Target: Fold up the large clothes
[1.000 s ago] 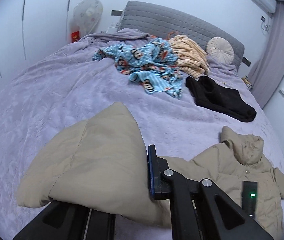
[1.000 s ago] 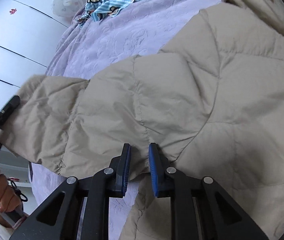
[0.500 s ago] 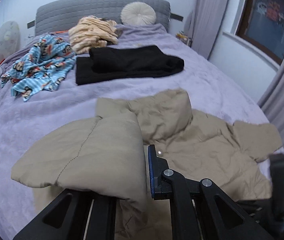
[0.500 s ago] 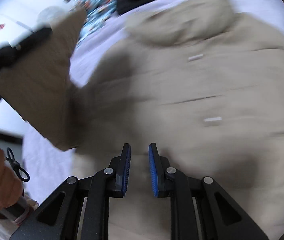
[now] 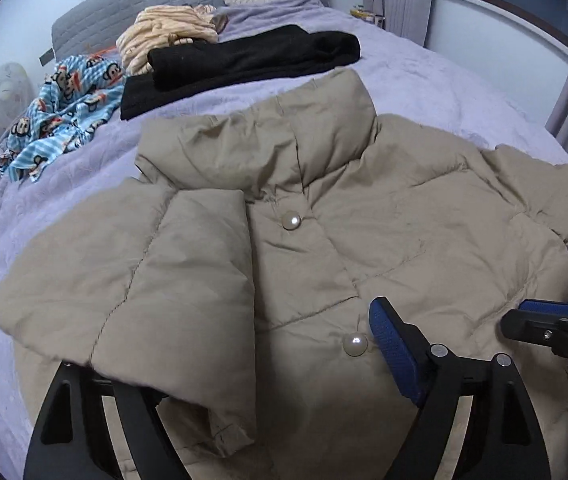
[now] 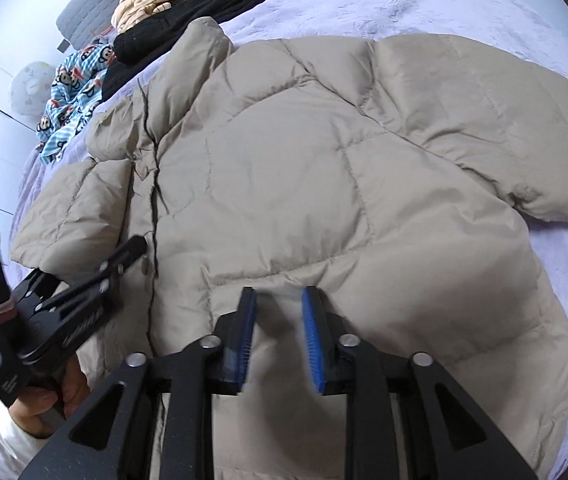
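A puffy beige quilted jacket (image 5: 364, 216) lies front up on the lavender bedspread (image 5: 424, 76), collar toward the headboard and hem toward the foot edge, where both grippers work. The left gripper (image 5: 252, 364), jaws just opened, stands wide apart beneath the folded-in sleeve (image 5: 156, 280); the right gripper (image 6: 280, 320), jaws just parting, holds nothing. The springy padding may unfold the released sleeve.

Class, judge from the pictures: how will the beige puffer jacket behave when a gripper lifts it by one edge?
The jacket probably droops: its folded sleeve already sags over a finger. Puffy quilting suggests it is light yet springs back open. The smooth shell may slip from a narrow pinch.
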Demonstrator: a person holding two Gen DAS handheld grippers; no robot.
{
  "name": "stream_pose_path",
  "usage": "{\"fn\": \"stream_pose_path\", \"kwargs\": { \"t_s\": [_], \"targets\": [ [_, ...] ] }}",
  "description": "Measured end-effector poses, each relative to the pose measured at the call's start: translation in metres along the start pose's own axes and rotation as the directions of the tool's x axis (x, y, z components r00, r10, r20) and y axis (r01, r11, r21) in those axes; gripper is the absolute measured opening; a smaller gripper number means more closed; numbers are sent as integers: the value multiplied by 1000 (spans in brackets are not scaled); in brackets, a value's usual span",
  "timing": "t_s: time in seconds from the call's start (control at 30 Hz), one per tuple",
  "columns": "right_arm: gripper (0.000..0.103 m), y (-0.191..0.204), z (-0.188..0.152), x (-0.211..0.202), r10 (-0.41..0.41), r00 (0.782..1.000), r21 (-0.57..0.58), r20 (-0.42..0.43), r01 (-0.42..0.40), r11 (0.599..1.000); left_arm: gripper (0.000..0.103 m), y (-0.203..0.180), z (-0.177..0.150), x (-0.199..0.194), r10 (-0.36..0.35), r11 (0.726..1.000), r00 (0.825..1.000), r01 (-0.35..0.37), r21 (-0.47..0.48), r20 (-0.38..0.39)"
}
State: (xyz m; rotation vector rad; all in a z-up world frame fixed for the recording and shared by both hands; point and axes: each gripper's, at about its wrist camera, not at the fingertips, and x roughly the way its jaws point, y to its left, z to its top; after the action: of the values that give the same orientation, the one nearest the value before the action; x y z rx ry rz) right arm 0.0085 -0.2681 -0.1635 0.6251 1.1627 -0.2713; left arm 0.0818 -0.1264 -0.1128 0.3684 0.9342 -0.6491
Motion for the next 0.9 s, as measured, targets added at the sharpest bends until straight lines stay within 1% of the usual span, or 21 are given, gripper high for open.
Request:
{"fn": "stream_pose_path", "kwargs": {
  "t_s": [0.03, 0.1, 0.13, 0.17, 0.2, 0.27, 0.33, 0.37, 0.43, 0.47, 0.5, 0.53, 0.57, 0.6, 0.67, 0.7, 0.73, 0.77, 0.8, 0.83, 0.9],
  "targets": [
    [42, 0, -2, -4, 5, 1000, -6, 4, -5, 1000, 85, 3, 0, -6, -14, 1000, 1000, 14, -1, 1],
    [60, 8, -2, -9, 0, 1000, -38, 20, 1, 999, 85, 12, -5, -24, -31, 999, 999, 32, -21, 10],
    [64, 16, -1, -12, -14, 999, -65, 33, 16, 998, 85, 22, -5, -31, -40, 999, 999, 41, -35, 21],
    [71, 20, -5, -18, -24, 999, -89, 44, 28, 996, 85, 34, -8, -41, -42, 998, 998, 44, -55, 38],
    [75, 32, -4, -22, -31, 998, -131, 60, 39, 991, 85, 50, -7, -48, -35, 996, 998, 39, -79, 53],
    [76, 54, -4, -30, -27, 996, -210, 87, 45, 977, 85, 81, -17, -66, -1, 989, 997, 12, -145, 74],
    [80, 81, -4, -33, -11, 994, -296, 113, 44, 954, 85, 121, -25, -73, 21, 972, 998, -5, -233, 65],
    [83, 101, -6, -34, 2, 992, -357, 130, 45, 933, 85, 144, -32, -74, 34, 956, 998, -19, -292, 48],
    [83, 136, -12, -29, 14, 989, -464, 150, 58, 884, 85, 185, -42, -63, 76, 920, 997, -70, -386, 1],
    [83, 157, -16, -24, 4, 986, -526, 165, 84, 847, 85, 202, -50, -57, 89, 900, 996, -92, -426, -27],
    [83, 181, -23, -14, -19, 981, -592, 191, 130, 795, 85, 213, -57, -50, 99, 883, 994, -109, -456, -47],
    [83, 199, -28, -7, -34, 977, -630, 210, 162, 759, 85, 223, -65, -43, 110, 869, 991, -130, -478, -70],
    [83, 218, -34, 4, -52, 971, -673, 233, 200, 712, 85, 228, -70, -34, 119, 860, 989, -149, -487, -92],
    [82, 232, -37, 13, -64, 967, -697, 248, 224, 681, 85, 231, -76, -26, 128, 854, 985, -170, -492, -118],
    [82, 255, -39, 35, -89, 953, -727, 288, 278, 628, 85, 233, -87, -13, 135, 845, 979, -194, -498, -151],
    [82, 262, -39, 42, -99, 946, -728, 308, 302, 615, 85, 231, -90, -8, 136, 843, 978, -198, -500, -158],
    [82, 266, -35, 48, -112, 939, -724, 325, 324, 609, 85, 229, -92, -5, 139, 843, 977, -202, -499, -161],
    [82, 266, -29, 55, -131, 932, -708, 338, 344, 616, 85, 228, -94, -4, 143, 843, 977, -205, -497, -160],
    [82, 262, -22, 55, -148, 925, -683, 350, 360, 636, 85, 227, -95, -2, 145, 844, 977, -206, -494, -158],
    [82, 255, -13, 52, -162, 918, -644, 362, 372, 668, 85, 227, -97, -3, 148, 846, 976, -208, -491, -157],
    [82, 229, 5, 41, -178, 910, -536, 374, 369, 760, 85, 225, -98, -1, 149, 850, 976, -209, -483, -159]
  ]
}}
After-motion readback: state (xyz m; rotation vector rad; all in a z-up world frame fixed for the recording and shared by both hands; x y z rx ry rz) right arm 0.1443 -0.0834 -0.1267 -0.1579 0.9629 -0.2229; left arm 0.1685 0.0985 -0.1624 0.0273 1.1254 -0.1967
